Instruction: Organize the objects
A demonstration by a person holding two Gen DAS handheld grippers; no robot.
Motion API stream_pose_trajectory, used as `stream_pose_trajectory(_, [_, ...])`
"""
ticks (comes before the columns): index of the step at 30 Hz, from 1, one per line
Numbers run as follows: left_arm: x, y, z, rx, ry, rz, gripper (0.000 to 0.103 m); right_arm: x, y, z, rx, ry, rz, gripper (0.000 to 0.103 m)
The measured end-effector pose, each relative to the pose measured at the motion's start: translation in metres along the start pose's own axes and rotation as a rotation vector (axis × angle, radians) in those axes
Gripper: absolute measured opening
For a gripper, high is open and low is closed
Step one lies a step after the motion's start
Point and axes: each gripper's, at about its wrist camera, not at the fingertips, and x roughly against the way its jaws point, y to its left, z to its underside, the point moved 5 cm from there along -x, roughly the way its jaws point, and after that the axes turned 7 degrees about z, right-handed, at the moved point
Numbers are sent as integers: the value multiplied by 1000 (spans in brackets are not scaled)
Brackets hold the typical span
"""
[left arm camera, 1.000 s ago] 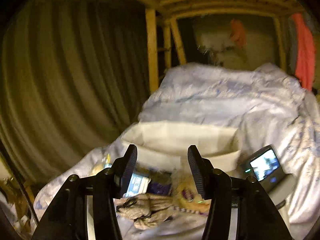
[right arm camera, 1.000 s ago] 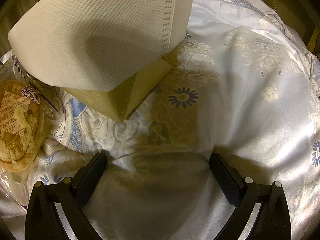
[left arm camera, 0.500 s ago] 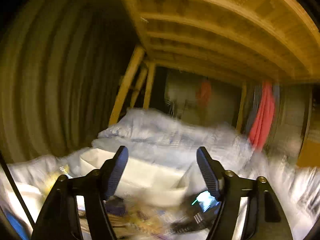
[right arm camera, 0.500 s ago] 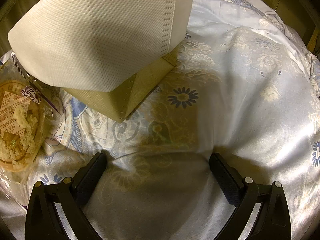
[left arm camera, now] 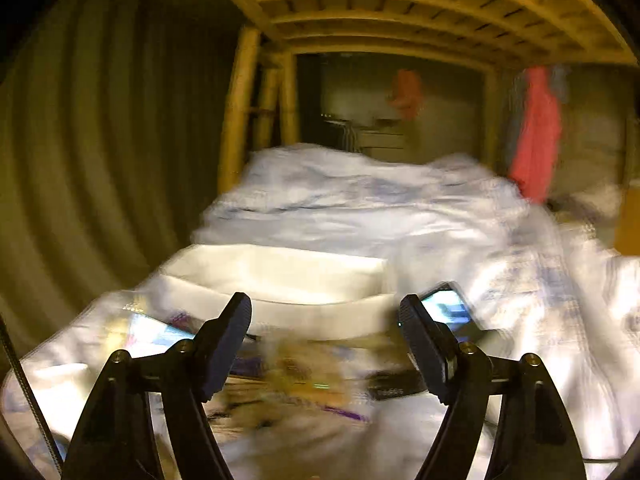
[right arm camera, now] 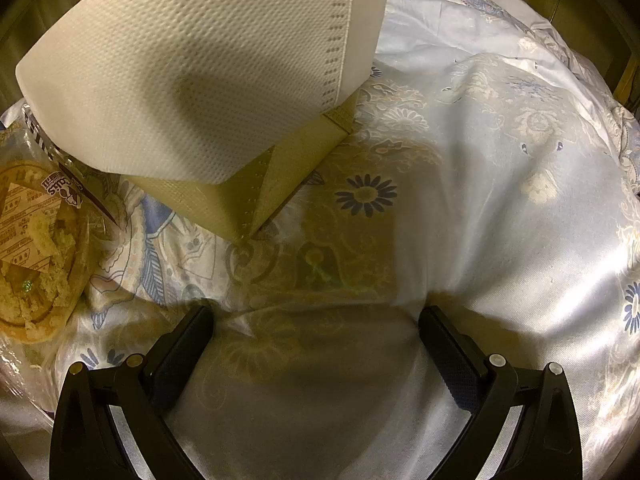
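The left black two-finger gripper (left arm camera: 324, 312) has swung over the last second: its view tipped up from the pile on the bed toward the wooden bunk slats (left arm camera: 400, 4) overhead, and is now settling back level, the picture smeared by the motion. Its jaws stand apart with nothing between them. I read that as a repositioning sweep, not a pick — no object has left the pile, so the organizing is barely begun.

Just beyond those fingers lies the clutter to be sorted, too blurred to name piece by piece: a crinkly yellow-and-purple snack wrapper (left arm camera: 304, 376), a dark phone with a lit screen (left arm camera: 448, 312) to the right. Behind it sits the white open-topped fabric bin (left arm camera: 280, 276), the likely destination; its inside is hidden from this angle.

The right black two-finger gripper (right arm camera: 316, 328) has not moved (its view matches the earlier ones), jaws wide apart, empty, over the pale blue floral satin quilt (right arm camera: 500, 200). Farther off, the same bin (right arm camera: 200, 72) rests on the quilt, showing only its dimpled white outer wall and tan base — contents unseen. At its left, a clear plastic pack of crumbly yellow cake (right arm camera: 36, 264) lies outside it
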Motion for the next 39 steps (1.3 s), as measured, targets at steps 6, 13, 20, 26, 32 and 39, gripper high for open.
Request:
stream_pose_trajectory(6, [-33, 4, 3, 67, 56, -13, 75, -1, 0, -5, 0, -1, 0, 103])
stream_pose_trajectory(13, [-47, -4, -17, 95, 43, -4, 75, -1, -2, -11, 0, 2, 1, 103])
stream_pose_trajectory(20, [-46, -17, -23, 78, -4, 28, 75, -4, 1, -15, 0, 2, 2, 103])
stream_pose_trajectory(26, [-57, -40, -18, 47, 28, 43, 75, -4, -1, -19, 0, 3, 2, 103])
stream_pose_trajectory(32, [-53, -42, -17, 40, -26, 18, 75, -4, -3, -26, 0, 4, 1, 103])
stream_pose_trajectory(39, [-39, -23, -9, 63, -21, 32, 75, -5, -4, -34, -1, 2, 0, 103])
